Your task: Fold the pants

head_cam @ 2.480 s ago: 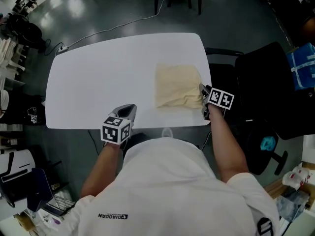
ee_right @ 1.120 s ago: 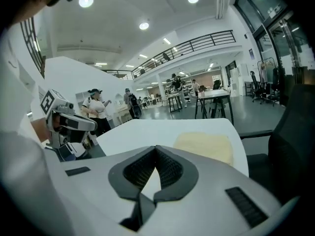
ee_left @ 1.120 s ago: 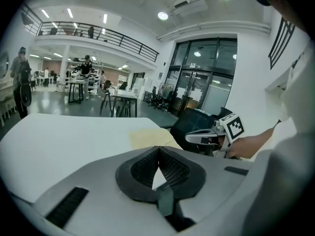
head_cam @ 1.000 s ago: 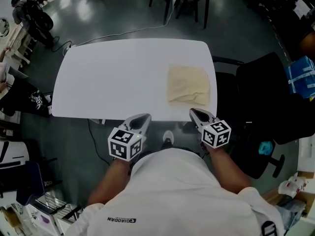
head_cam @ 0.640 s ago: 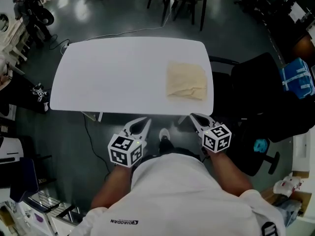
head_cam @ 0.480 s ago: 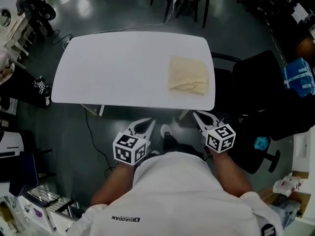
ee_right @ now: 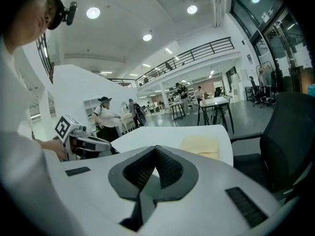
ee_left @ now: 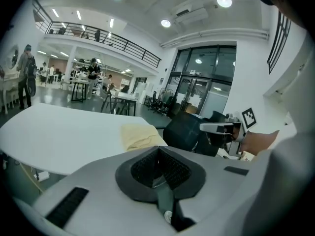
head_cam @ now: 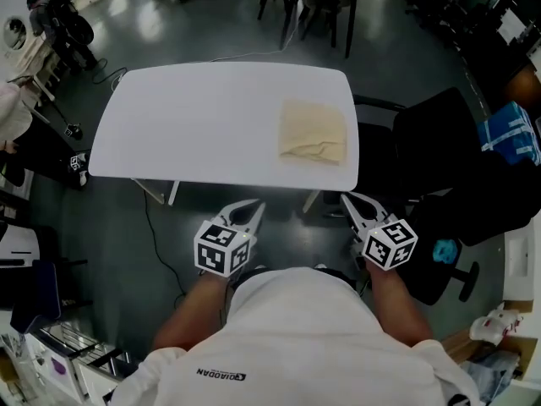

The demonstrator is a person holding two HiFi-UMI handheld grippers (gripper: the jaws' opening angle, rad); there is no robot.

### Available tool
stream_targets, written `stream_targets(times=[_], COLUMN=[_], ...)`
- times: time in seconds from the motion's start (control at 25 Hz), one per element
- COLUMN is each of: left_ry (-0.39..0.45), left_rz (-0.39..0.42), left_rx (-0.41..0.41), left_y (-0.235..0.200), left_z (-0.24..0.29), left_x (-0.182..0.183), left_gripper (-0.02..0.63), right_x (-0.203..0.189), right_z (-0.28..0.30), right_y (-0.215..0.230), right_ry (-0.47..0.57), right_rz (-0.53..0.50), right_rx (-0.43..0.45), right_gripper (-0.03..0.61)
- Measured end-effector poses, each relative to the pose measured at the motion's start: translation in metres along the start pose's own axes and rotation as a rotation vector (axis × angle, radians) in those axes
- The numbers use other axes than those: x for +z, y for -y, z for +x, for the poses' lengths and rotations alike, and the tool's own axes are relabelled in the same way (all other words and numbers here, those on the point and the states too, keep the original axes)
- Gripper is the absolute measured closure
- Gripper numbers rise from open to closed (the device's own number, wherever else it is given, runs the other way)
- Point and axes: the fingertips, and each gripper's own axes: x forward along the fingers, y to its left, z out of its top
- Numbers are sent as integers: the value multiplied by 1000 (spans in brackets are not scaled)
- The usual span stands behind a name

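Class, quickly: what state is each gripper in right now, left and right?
Left gripper: closed, holding nothing.
Right gripper: closed, holding nothing.

The pants (head_cam: 314, 132) lie on the right part of your table (head_cam: 194, 125), near its front edge. Your left gripper (head_cam: 253, 207) and right gripper (head_cam: 350, 201) sit before the table, off it, well apart. A chair (head_cam: 439, 155) stands to its right.
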Motion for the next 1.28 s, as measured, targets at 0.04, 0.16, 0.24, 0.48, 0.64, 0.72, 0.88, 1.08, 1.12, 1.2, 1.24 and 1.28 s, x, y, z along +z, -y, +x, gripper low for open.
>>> stream_targets(times=[0.04,0.16,0.24,0.48,0.64,0.72,0.88,1.08,1.12,1.2,1.24,1.28], left_ry=[7,49,67,9,-48,-79,-116,-131,-133,-133,-129,-124], left_rz=[-9,-60,-63,26,20,24,29,38,33,22,19,17], left_rx=[5,-3,-31,-73,-47,-35,-42,-41,-36,-30,-30,-30], left_y=[5,26,49,103,111,112,119,121,121,120,121,121], left_z=[4,21,36,64,71,76,87,86,85,83,83,82], left_x=[3,19,31,30,15,6,-4,-11,-14,-17,-17,-16], left_gripper=[588,589,589,589,589,589,589,589,589,588,589,589], right_x=[5,17,18,-11,-27,-34,-48,-55,-57,-60,-61,-62], right_z=[-9,-33,-48,-76,-88,-91,-97,-97,-98,-100,-100,-100], right_y=[3,16,27,55,64,64,69,68,67,65,65,64], right_ry=[3,7,11,9,-23,-32,-30,-26,-28,-31,-32,-32], right_rz=[-13,-40,-35,106,125,127,167,174,175,183,186,186], right_rx=[5,17,21,43,53,62,60,62,63,62,61,61], right_gripper=[560,561,560,561,560,560,560,560,561,560,560,560])
